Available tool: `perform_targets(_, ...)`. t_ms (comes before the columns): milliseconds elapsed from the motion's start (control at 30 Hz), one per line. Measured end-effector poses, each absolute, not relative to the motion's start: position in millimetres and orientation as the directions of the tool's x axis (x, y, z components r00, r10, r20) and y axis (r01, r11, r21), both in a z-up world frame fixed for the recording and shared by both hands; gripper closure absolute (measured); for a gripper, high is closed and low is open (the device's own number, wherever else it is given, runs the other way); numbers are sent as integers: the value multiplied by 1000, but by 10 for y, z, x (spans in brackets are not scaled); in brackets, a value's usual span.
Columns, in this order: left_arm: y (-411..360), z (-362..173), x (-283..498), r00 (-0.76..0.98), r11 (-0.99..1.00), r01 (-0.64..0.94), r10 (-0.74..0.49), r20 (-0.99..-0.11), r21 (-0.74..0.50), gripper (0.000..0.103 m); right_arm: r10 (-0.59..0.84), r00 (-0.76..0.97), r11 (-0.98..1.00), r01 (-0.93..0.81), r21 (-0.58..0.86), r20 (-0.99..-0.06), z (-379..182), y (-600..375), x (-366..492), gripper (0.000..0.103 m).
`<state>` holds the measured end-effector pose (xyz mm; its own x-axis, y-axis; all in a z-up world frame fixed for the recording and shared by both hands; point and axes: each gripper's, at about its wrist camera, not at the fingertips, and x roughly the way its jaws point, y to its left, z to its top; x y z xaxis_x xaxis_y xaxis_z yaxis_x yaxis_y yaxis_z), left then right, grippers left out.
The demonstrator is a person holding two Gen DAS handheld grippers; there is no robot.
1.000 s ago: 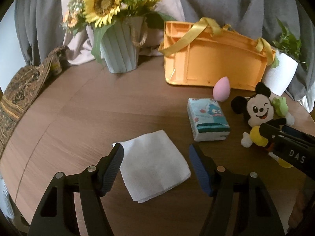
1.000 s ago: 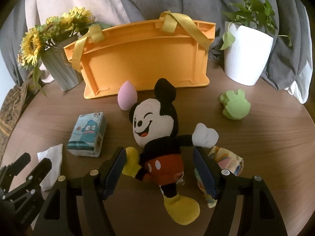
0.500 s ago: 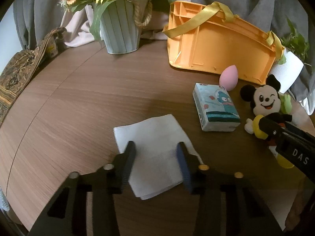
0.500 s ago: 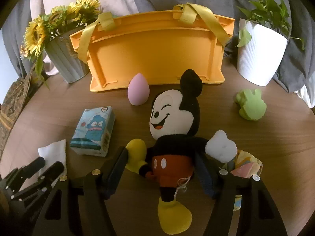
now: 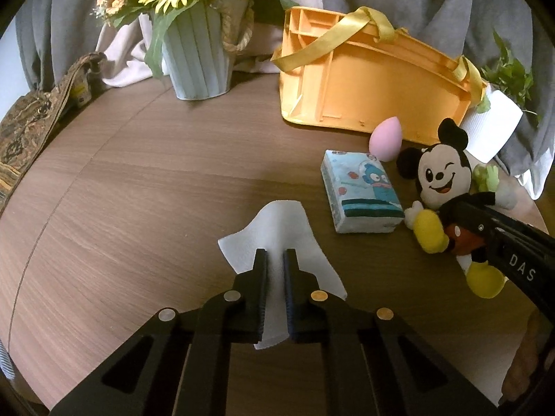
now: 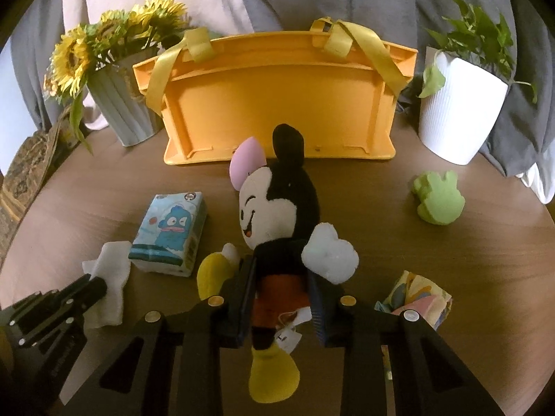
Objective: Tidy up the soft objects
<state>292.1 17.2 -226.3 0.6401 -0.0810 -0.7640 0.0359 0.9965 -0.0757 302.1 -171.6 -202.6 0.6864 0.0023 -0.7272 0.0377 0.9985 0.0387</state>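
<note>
**Soft things on a brown wood worktop**

Wooden and brown, the one round worktop (image 5: 145, 201) carries everything. One orange basket (image 6: 277, 104) with yellow straps lies tipped on its side at the back. Two pots stand beside it: one grey-green vase of sunflowers (image 5: 197, 59) and one white plant pot (image 6: 458, 111).

One mouse plush toy (image 6: 277, 208) is in front of the basket. One tissue pack (image 5: 360, 194) with a blue cartoon fish lies beside it. One white cloth (image 5: 277, 235) is near that pack. One green frog toy (image 6: 438, 197) sits well apart, near the white pot. One pink egg sponge (image 5: 385, 136) stands just behind the plush toy's head. One small colourful bundle (image 6: 416, 294) lies by the right gripper.

The left gripper (image 5: 275, 260) has its jaws squeezed narrow on the white cloth, which bunches up between them. The right gripper (image 6: 281, 277) has its jaws pressed on the plush toy's red shorts.

The tissue pack lies between the two grippers.
</note>
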Motion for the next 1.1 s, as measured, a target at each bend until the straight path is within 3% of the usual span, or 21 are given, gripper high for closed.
perform_targets(633, 26, -1703, 2732, 736, 993, 96, -116, -667, -66, 93, 36, 724, 994, 48, 102, -689, -1706, -1825, 2805, 74)
perform_targets(1100, -71, -1151, 2586, 808, 986, 151, -166, -565, -73, 93, 35, 796, 990, 54, 128, -604, -1204, -1911, 2586, 74)
